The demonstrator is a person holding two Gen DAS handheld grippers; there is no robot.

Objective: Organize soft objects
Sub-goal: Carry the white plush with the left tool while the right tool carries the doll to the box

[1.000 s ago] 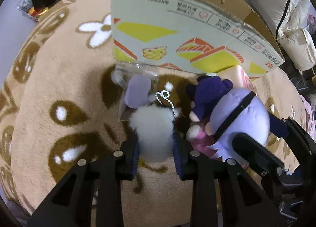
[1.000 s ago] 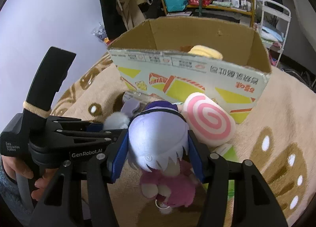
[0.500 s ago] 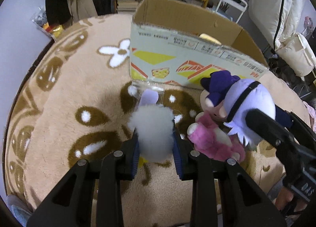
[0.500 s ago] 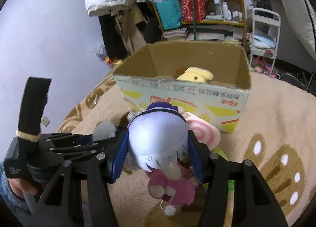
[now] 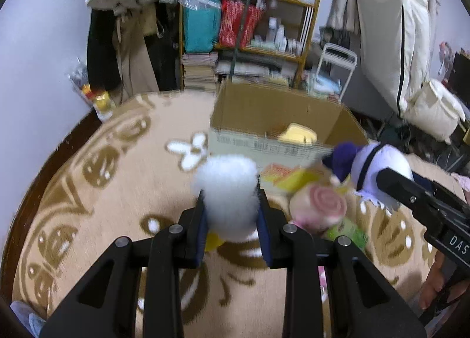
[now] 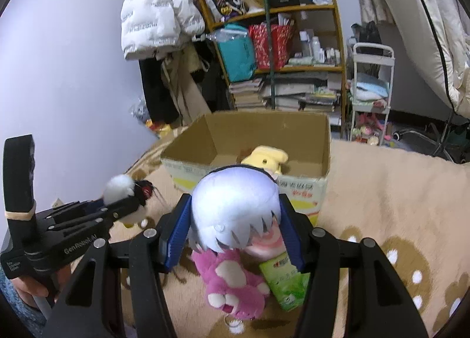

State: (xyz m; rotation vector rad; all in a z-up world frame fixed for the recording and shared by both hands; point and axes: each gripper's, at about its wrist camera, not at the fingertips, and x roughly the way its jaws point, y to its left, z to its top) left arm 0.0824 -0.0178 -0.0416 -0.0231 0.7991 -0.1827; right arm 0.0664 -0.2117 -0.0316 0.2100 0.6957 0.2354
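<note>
— What are the two tongs carrying?
— The left gripper (image 5: 230,206) pinches a white fluffy plush (image 5: 226,185); the right gripper (image 6: 232,223) clamps a lavender-haired doll (image 6: 235,208).
— And the cardboard box (image 6: 299,188)?
— At twelve o'clock, open, with a yellow plush (image 6: 267,157) inside.
— Best approach?
— Clear the near wall, release over open floor, one hand at a time.
</note>
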